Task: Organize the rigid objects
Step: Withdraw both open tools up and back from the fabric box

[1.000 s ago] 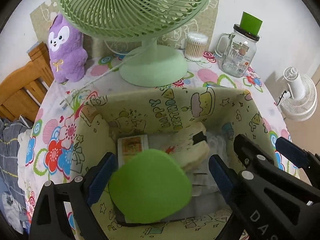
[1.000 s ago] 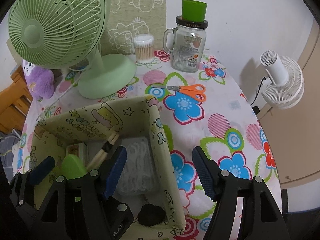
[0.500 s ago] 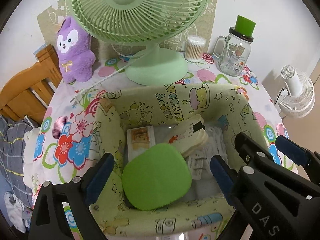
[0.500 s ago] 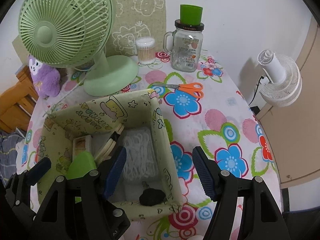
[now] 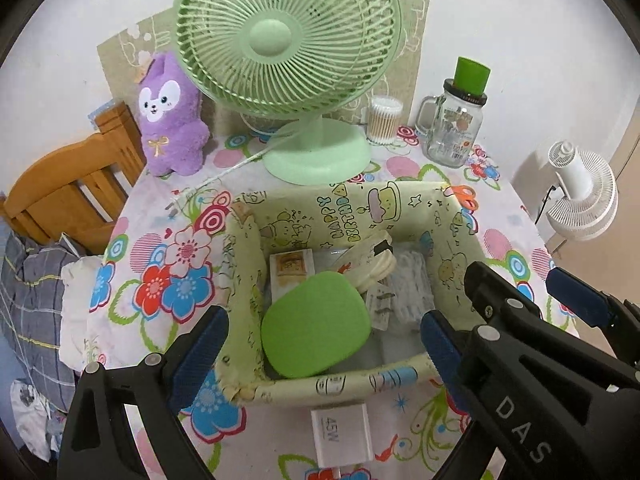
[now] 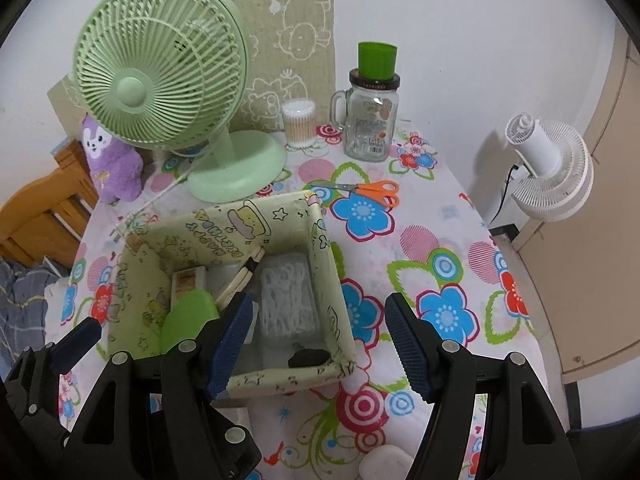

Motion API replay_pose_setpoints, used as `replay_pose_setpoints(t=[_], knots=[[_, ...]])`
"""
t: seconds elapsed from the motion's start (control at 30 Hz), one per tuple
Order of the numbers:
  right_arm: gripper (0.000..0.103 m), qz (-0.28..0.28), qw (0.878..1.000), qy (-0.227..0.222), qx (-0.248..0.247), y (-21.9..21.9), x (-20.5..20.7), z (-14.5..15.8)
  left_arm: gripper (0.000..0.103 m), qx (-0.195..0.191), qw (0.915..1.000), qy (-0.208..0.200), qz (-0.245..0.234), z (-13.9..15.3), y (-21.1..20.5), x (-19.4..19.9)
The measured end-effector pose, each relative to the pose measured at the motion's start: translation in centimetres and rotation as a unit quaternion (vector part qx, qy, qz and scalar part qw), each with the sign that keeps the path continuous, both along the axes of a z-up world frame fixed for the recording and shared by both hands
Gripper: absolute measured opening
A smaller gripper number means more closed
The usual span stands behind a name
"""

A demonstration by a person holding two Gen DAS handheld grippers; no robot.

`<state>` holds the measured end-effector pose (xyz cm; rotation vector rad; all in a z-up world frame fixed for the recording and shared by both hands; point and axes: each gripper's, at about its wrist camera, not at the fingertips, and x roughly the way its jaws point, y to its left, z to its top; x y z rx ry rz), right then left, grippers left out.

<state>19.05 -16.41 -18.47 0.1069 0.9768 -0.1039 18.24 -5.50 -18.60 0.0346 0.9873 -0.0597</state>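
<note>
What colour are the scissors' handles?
Orange; the scissors show best in the right wrist view, lying on the table beyond the box.

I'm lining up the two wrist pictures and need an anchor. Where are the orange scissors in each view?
Left wrist: only the orange handles of the scissors peek out behind the far right corner of the box, right of centre.
Right wrist: the scissors lie in full view on the tablecloth just beyond the box, above centre.
Shared landmark: the glass jar with the green cup on top, behind the scissors in both.
</note>
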Motion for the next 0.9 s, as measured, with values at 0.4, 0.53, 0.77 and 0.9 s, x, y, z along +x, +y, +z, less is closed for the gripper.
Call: replay_pose_setpoints(t=[0.4,0.53,0.77,0.9], knots=[[0.075,0.011,1.0,-0.024,0.007,0.2,-3.6,3.4,0.098,-0.005,0.9997,-0.022,-0.004,3.3,0.3,-3.8],[0.075,0.023,0.999,-0.03,0.009,0.4,-4.9,4.5,0.098,-0.007,0.9995,-0.029,-0.003,4.4,0.4,-5.2],[0.08,0.041,0.998,-0.037,0.014,0.4,-7.3,6.1,0.098,-0.005,0.9992,-0.039,-0.006,5.8,0.2,-7.7],[0.083,0.046,0.998,-0.044,0.017,0.3,-8.7,6.7,0.098,-0.014,0.999,-0.041,-0.013,6.4,0.2,-9.2]])
